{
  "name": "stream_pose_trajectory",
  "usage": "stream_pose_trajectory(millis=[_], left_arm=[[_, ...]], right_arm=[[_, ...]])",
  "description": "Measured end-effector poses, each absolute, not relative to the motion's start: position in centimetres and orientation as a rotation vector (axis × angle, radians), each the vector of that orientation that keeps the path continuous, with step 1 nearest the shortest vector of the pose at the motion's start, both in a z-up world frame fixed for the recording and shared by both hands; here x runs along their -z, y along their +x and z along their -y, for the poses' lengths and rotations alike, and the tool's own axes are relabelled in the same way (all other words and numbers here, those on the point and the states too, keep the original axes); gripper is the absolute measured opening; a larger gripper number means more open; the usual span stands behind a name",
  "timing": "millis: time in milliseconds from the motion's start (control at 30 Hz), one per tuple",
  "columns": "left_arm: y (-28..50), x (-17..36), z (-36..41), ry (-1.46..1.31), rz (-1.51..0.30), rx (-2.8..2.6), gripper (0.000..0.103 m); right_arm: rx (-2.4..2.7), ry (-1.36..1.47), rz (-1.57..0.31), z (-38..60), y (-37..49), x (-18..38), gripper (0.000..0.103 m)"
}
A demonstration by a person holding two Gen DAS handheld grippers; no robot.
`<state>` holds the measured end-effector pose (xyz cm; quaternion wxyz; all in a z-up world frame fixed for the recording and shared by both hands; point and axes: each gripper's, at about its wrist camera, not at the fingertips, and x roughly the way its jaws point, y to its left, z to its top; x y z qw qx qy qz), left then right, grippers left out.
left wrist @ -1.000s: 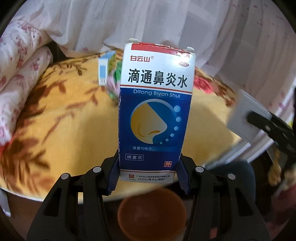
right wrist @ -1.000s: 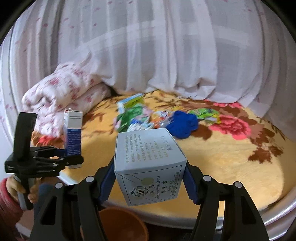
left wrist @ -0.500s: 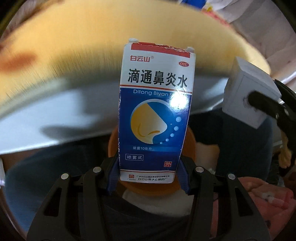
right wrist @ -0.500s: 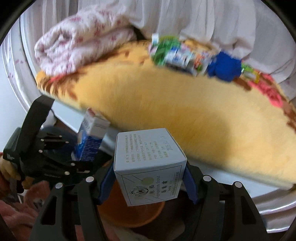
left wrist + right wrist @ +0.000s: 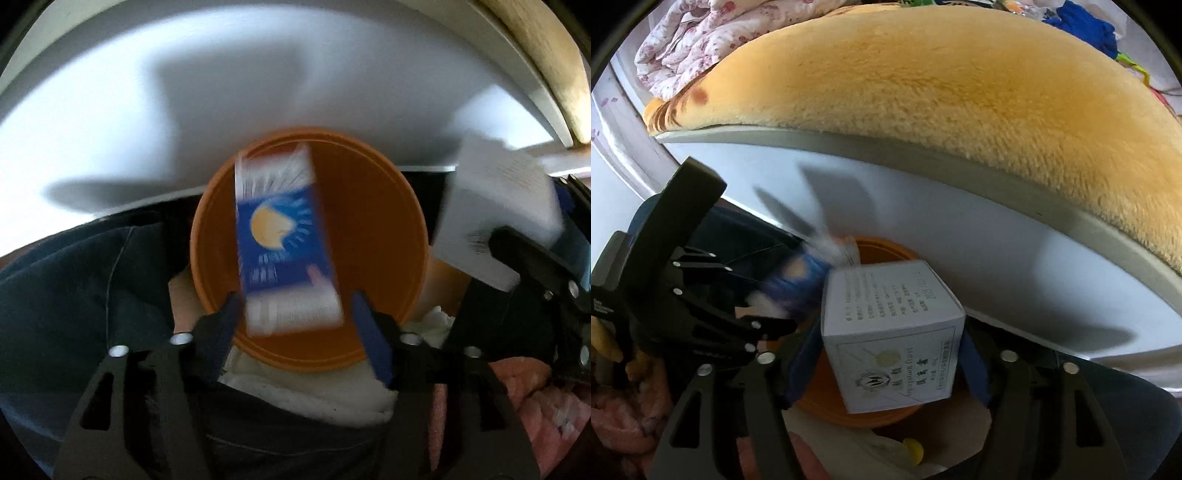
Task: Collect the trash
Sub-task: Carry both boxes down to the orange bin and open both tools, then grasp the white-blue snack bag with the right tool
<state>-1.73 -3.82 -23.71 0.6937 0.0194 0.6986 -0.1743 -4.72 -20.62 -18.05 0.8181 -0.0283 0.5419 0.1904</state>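
1. In the left wrist view, the left gripper [image 5: 291, 314] has its jaws apart: a gap shows on each side between the blue pads [image 5: 371, 341] and the blue box [image 5: 286, 242]. The box is motion-smeared and tilted, so my read is that it is loose and dropping rather than held.
2. The blue box sits in the middle of the frame, just above and between the jaw tips, with the orange bin [image 5: 384, 229] directly behind it. That line-up looks deliberate: the opening is under the box so it falls in.
3. In the right wrist view, the right gripper [image 5: 886, 354] is clamped on the white box [image 5: 890, 332], blue pads pressed against both its side faces. The box is sharp, upright and centred low in the frame, which suggests a firm hold while it waits its turn.
4. Behind the white box, the orange bin [image 5: 886, 249] shows above and below it, so this box too is poised over the opening. The blurred blue box [image 5: 798, 282] lies just to its left.
5. Further out, the left gripper [image 5: 701, 295] fills the left side of that frame.
6. The white bed frame [image 5: 960, 258] curves across the middle, with the yellow blanket [image 5: 923, 92] above it.
7. More coloured litter [image 5: 1082, 26] lies at the upper right edge on the blanket, so collection is likely unfinished.
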Motion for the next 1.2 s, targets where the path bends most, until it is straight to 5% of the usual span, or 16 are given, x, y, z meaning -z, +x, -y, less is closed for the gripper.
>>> stream_pose_trajectory(millis=[767,1067,1200], left_arm=[[-3.1,22.4,2.0,0.021,-1.494,0.372,0.072],[-3.2,17.9,2.5,0.038,-1.348,0.388,0.072],[-3.2,14.2,2.5,0.040,-1.213,0.386,0.078]], right_arm=[[-0.341,-0.009,-1.106,23.3,-5.2,16.0,0.079],[-0.342,0.017,-1.012,24.0,-4.8,12.3,0.080],[-0.336,0.037,-0.899,25.0,-3.5,8.8,0.089]])
